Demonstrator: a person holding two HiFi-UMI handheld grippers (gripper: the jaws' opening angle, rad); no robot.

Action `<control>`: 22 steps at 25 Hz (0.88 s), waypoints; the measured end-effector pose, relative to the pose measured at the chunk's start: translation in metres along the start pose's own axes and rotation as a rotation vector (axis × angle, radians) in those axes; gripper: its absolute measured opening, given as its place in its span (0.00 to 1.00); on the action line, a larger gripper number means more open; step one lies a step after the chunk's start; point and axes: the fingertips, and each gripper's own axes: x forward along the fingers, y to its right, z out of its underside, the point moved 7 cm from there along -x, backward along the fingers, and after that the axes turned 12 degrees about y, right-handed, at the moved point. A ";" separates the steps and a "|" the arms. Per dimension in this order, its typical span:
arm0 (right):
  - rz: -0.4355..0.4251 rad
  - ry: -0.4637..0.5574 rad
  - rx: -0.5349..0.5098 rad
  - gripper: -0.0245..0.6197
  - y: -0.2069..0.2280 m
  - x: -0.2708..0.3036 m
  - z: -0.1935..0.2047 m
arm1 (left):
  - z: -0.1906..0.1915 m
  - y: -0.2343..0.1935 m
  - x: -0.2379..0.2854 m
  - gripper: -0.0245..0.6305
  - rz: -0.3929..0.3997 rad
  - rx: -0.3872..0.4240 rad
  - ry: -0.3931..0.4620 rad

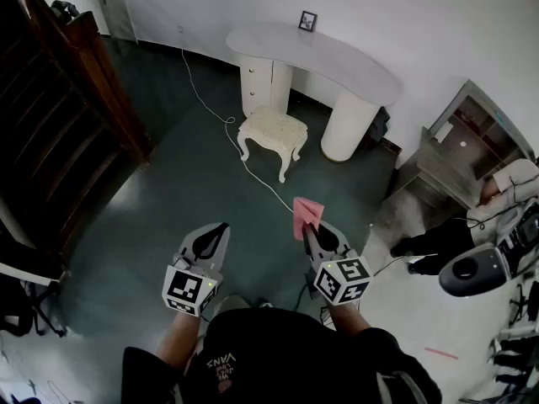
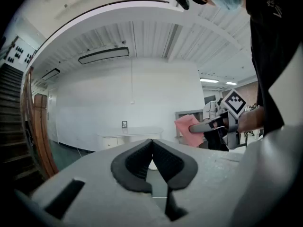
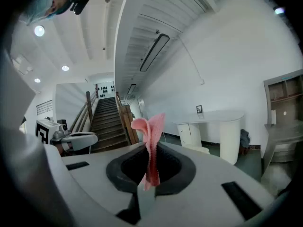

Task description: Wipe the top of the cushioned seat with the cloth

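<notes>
**A:** Where's the cloth [image 1: 305, 213]?

**B:** Pinched in the right hand-held gripper [image 1: 309, 227], sticking up past the jaws. The left hand-held gripper [image 1: 221, 227] is pressed together on nothing.

**A:** And the seat [image 1: 272, 124]?

**B:** Well ahead on the floor [image 1: 189, 196], before the desk [image 1: 337, 61], not yet wiped.

**A:** Risks?

**B:** Only a narrow fold looks gripped, so dragging might pull it free. The white cable [image 1: 255, 173] beside the seat could catch a foot.

Head camera looks down; 3 views share desk [image 1: 313, 55].
</notes>
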 end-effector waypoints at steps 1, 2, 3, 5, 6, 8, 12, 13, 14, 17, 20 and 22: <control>-0.006 -0.001 0.011 0.07 0.002 0.000 0.001 | 0.001 0.002 0.000 0.06 -0.004 -0.010 -0.002; -0.011 0.000 0.024 0.07 0.004 -0.001 0.001 | 0.002 0.003 0.001 0.06 -0.007 -0.018 -0.004; -0.015 0.001 0.038 0.08 0.006 0.000 0.002 | 0.003 0.004 0.002 0.06 -0.008 -0.023 -0.006; -0.017 0.007 0.060 0.08 0.008 0.003 0.002 | 0.005 0.003 0.004 0.06 -0.008 -0.024 -0.013; -0.017 0.007 0.063 0.08 0.008 0.005 0.002 | 0.006 0.001 0.005 0.06 -0.009 -0.025 -0.018; -0.014 0.005 0.063 0.08 0.009 0.010 0.004 | 0.008 -0.005 0.008 0.07 -0.013 -0.027 -0.022; 0.014 0.004 0.075 0.08 0.014 0.030 0.009 | 0.016 -0.024 0.019 0.07 0.004 -0.032 -0.021; 0.021 0.005 0.077 0.08 0.015 0.037 0.010 | 0.019 -0.030 0.023 0.07 0.011 -0.032 -0.022; 0.030 0.006 0.077 0.08 0.017 0.045 0.012 | 0.023 -0.038 0.027 0.07 0.018 -0.031 -0.022; 0.056 0.005 0.082 0.08 0.020 0.073 0.015 | 0.031 -0.068 0.041 0.07 0.030 -0.040 -0.027; 0.078 0.003 0.082 0.08 0.019 0.104 0.014 | 0.035 -0.104 0.058 0.07 0.044 -0.045 -0.028; 0.096 0.008 0.079 0.08 0.017 0.130 0.013 | 0.037 -0.132 0.071 0.07 0.064 -0.040 -0.021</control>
